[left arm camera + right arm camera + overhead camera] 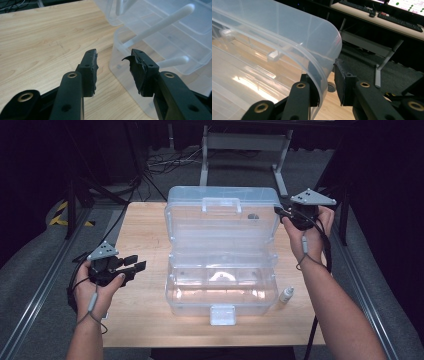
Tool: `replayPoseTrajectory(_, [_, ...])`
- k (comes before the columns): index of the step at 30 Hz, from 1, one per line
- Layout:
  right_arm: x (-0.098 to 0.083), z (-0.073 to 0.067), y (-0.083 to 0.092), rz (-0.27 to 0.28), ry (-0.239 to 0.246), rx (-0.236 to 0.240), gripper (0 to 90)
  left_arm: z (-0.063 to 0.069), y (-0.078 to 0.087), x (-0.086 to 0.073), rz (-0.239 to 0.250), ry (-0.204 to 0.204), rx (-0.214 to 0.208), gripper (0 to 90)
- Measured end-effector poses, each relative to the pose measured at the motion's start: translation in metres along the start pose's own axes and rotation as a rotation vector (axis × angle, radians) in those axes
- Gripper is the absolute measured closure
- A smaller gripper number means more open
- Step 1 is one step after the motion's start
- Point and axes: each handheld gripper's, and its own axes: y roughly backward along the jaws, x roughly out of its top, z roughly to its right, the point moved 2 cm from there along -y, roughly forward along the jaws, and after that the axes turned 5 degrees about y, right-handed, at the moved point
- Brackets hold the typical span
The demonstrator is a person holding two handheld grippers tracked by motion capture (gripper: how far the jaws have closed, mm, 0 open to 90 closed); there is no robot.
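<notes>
So there's a clear plastic storage box (222, 270) sitting open in the middle of the wooden desk (145, 245), its lid (222, 212) swung up and back so it stands at the far side. The right claw (278, 211) is up at the lid's right edge. From the right gripper view the curved rim of the lid (322, 62) runs right between the two jaws: one jaw is inside behind the clear plastic, the other outside with a visible gap to the wall, so it straddles the rim and I can't call it clamped.

The left claw (140, 265) is off to the left of the box, held just above the desk and pointing toward it, well apart from the lid. In the left gripper view its jaws are spread with nothing between them, and the box's near left corner (120, 62) sits just past the fingertips, not touching.

A small white dropper bottle (286, 295) stands on the desk just beside the box's front right corner.
</notes>
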Motion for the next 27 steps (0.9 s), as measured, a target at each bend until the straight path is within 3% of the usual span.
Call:
replayPoseTrajectory(9, [0.006, 0.009, -0.017, -0.059, -0.035, 0.014, 77.0, -0.007, 0.001, -0.005, -0.01, 0.028, -0.001, 57.3])
replayPoseTrajectory(27, [0.009, 0.021, -0.049, -0.106, -0.106, 0.028, 80.0, -0.013, 0.012, -0.015, -0.023, 0.051, 0.018, 55.8])
